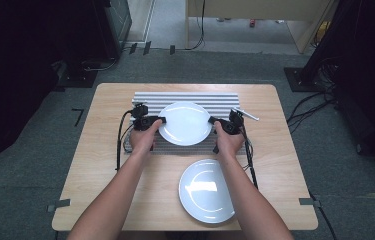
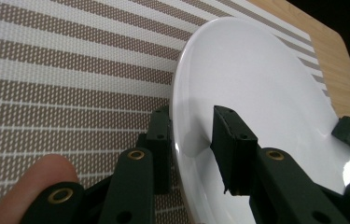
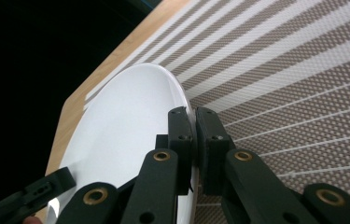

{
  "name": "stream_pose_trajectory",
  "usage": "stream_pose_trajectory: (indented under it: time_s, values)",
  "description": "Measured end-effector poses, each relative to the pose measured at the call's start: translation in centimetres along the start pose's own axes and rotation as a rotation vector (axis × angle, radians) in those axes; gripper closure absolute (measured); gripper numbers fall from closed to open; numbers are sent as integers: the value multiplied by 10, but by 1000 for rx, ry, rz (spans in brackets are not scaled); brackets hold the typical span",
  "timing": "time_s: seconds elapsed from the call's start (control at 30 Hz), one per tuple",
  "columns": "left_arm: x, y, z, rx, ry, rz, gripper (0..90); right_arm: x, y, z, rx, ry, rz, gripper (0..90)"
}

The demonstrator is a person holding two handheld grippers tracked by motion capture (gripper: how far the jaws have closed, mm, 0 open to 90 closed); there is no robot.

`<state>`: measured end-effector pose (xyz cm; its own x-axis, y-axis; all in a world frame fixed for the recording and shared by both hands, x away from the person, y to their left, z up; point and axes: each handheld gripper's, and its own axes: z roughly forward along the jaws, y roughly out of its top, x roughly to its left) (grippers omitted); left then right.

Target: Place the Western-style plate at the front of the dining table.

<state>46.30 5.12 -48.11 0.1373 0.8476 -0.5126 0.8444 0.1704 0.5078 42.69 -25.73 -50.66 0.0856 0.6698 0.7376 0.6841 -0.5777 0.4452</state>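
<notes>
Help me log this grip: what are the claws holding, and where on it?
Both hold the far plate by its rim: the left claw clamps the plate's left edge, the right claw its right edge, over the striped mat.

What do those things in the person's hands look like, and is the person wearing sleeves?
Each hand holds black tongs: the left gripper and the right gripper. Close up, each has two flat black fingers on jointed black links with brass-coloured rivets. A black cable trails from each. The forearms are bare, with no sleeves or gloves.
</notes>
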Motion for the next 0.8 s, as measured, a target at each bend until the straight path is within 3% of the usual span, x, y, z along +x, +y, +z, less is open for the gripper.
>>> stream_pose_trajectory:
  time_s: [0.13, 0.4, 0.8]
  values:
    - [-1, 4, 11, 19, 19, -2, 690, -6, 0, 5, -11, -26, 11, 855]
    - [-7, 13, 25, 32, 48, 18, 675, -12, 3, 9, -33, -31, 32, 856]
    - [-1, 13, 33, 36, 77, 9, 670, -15, -3, 19, -42, -55, -22, 846]
